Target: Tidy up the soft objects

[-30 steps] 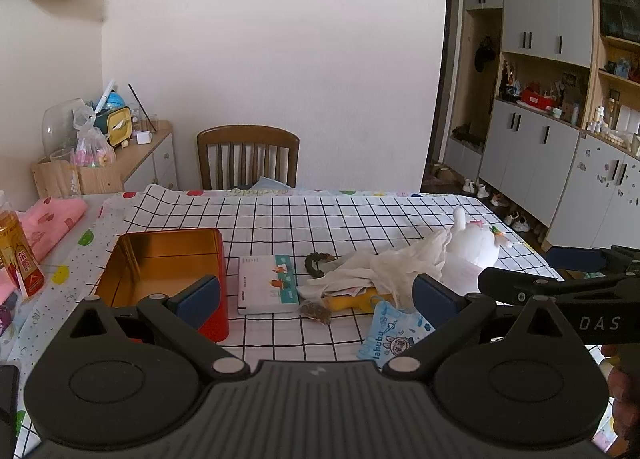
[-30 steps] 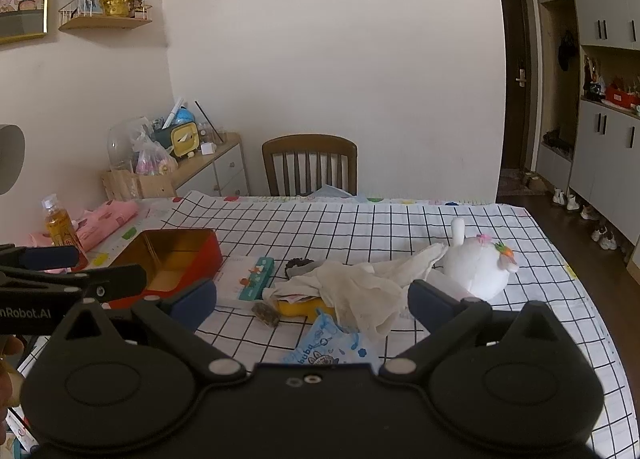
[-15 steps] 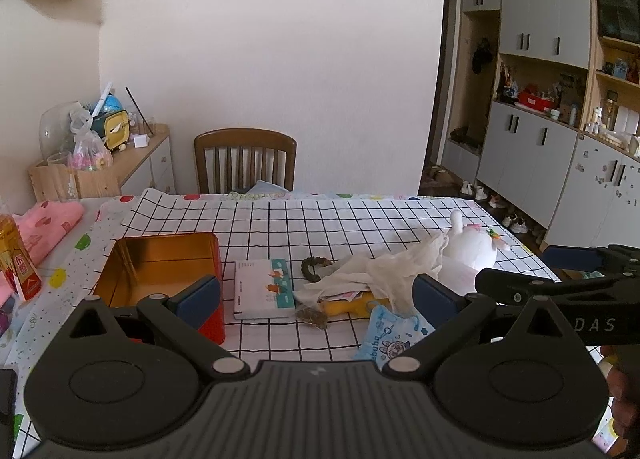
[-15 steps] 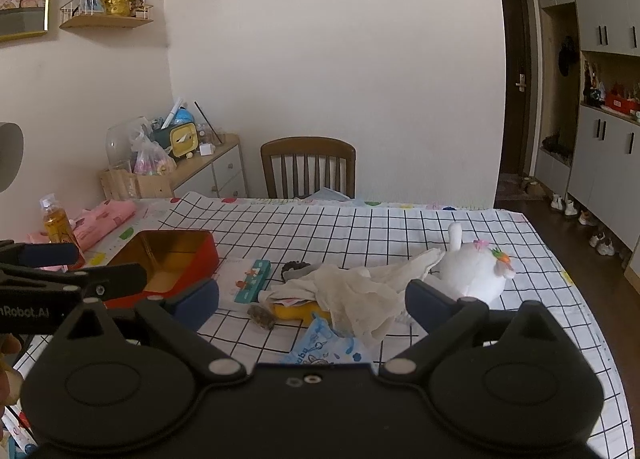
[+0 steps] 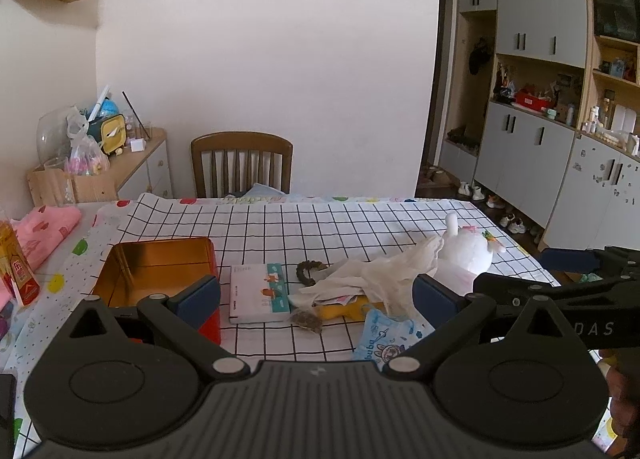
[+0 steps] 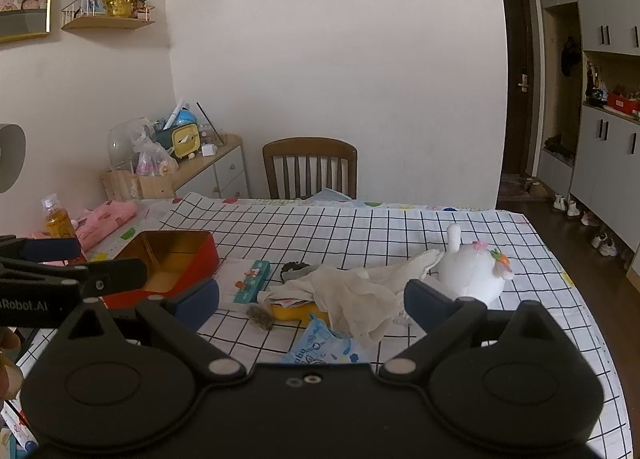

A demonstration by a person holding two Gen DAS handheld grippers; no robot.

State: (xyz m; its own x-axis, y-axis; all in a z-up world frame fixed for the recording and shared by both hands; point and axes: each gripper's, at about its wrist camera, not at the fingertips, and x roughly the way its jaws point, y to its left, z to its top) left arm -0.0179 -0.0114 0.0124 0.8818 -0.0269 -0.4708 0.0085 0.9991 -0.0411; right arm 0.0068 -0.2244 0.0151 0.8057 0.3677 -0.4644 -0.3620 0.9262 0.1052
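Note:
A crumpled white cloth [image 5: 372, 273] [image 6: 352, 291] lies mid-table over a yellow item [image 5: 340, 309] [image 6: 292, 311]. A white plush toy [image 5: 466, 255] [image 6: 470, 271] sits to its right. A blue tissue pack [image 5: 382, 337] [image 6: 320, 345] lies nearest me. An open red tin with a gold inside [image 5: 156, 273] [image 6: 172, 263] stands at the left. My left gripper [image 5: 316, 297] and right gripper [image 6: 312, 299] are both open and empty, held above the table's near edge, short of the pile.
A small book [image 5: 258, 293] [image 6: 246, 275] lies between tin and cloth, with a dark ring [image 5: 310, 271] and a brown tea bag [image 5: 306, 321] nearby. A pink cloth [image 5: 44, 229] and a bottle [image 6: 58, 219] sit far left. A wooden chair [image 5: 242, 163] stands behind the checked table.
Both grippers have drawn back and tilted up slightly, so the table's objects sit a little lower and farther in view. Nothing on the table has moved.

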